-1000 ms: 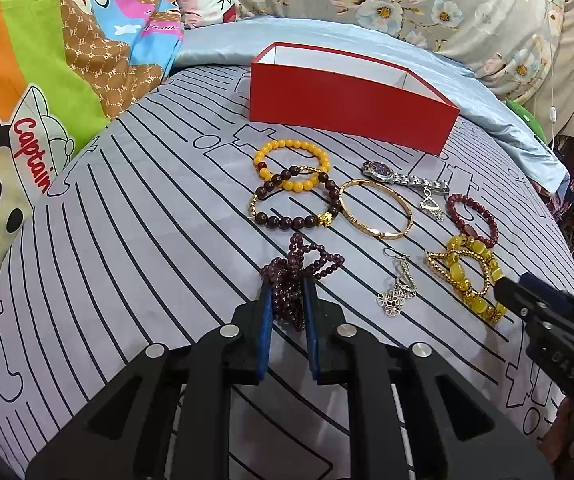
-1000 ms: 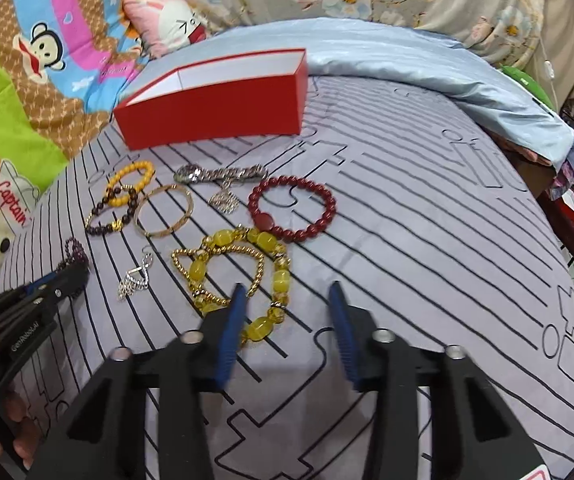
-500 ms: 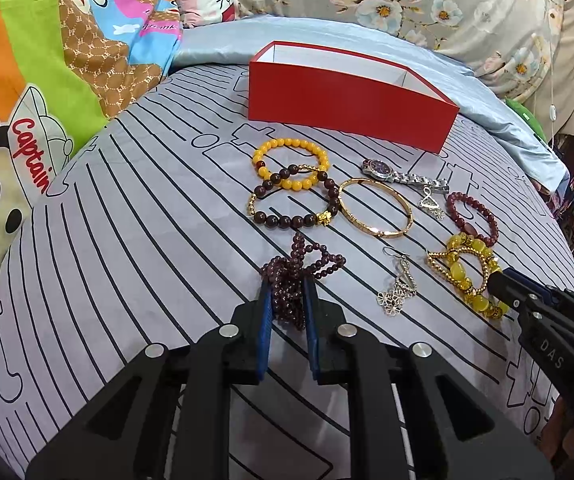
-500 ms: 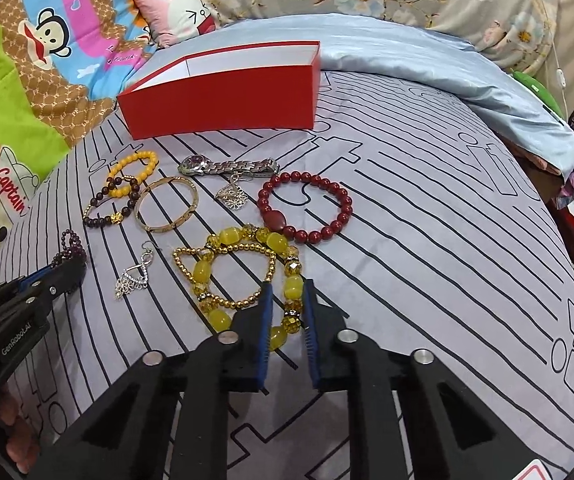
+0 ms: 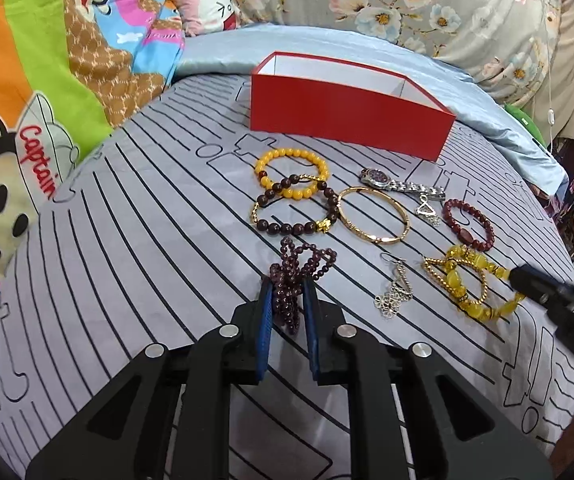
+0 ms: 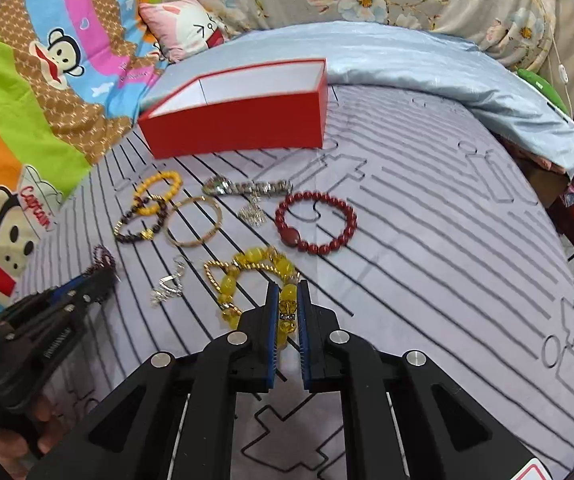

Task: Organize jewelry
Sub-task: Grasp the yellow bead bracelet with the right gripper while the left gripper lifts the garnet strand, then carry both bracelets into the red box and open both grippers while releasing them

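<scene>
On the striped bedspread [image 5: 127, 240], the left gripper [image 5: 287, 304] pinches the bunched purple bead strand [image 5: 293, 276] between its blue pads, while to the right the right gripper [image 6: 287, 304] is clamped on the yellow bead bracelet [image 6: 255, 276], the red box [image 5: 347, 120] lying beyond both.

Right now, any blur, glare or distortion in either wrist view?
Left wrist: sharp, heavy fisheye bending the striped sheet, dark corner vignette. Right wrist: red box and wristwatch slightly motion-smeared, yellow bead bracelet crisp; lighting soft, no strong glare.
</scene>
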